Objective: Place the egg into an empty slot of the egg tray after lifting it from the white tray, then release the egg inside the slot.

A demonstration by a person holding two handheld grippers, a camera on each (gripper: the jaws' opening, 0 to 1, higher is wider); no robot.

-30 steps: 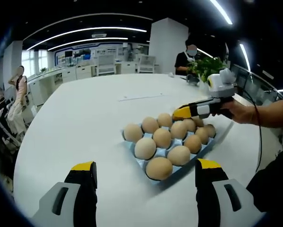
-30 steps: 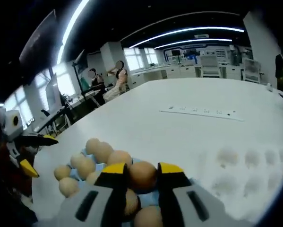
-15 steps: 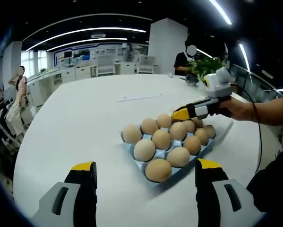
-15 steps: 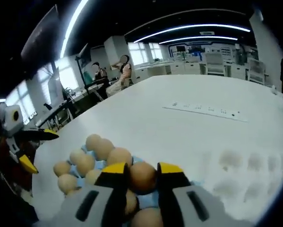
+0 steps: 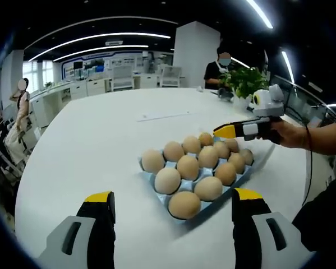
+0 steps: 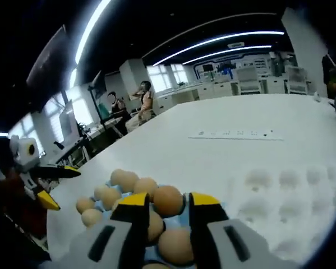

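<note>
A blue egg tray (image 5: 159, 189) holding several brown eggs sits mid-table. In the left gripper view my left gripper (image 5: 173, 210) stands open and empty just short of the tray's near corner. My right gripper (image 5: 228, 130), held by a hand, hovers at the tray's far right corner beside a brown egg (image 5: 206, 138) resting in a slot. In the right gripper view that egg (image 6: 168, 200) sits just ahead of my right gripper (image 6: 169, 206), whose jaws stand slightly wider than the egg. The white tray (image 6: 280, 196) with empty dimples lies to the right.
The round white table (image 5: 89, 145) stretches wide beyond the tray, with a white power strip (image 6: 235, 133) lying on it. A potted plant (image 5: 243, 83) and a person stand at the far edge. My left gripper (image 6: 44, 179) appears at the left of the right gripper view.
The right gripper's jaws have parted a little and pulled back from the tray's far corner, leaving the egg sitting in its slot. The left gripper has stayed put.
</note>
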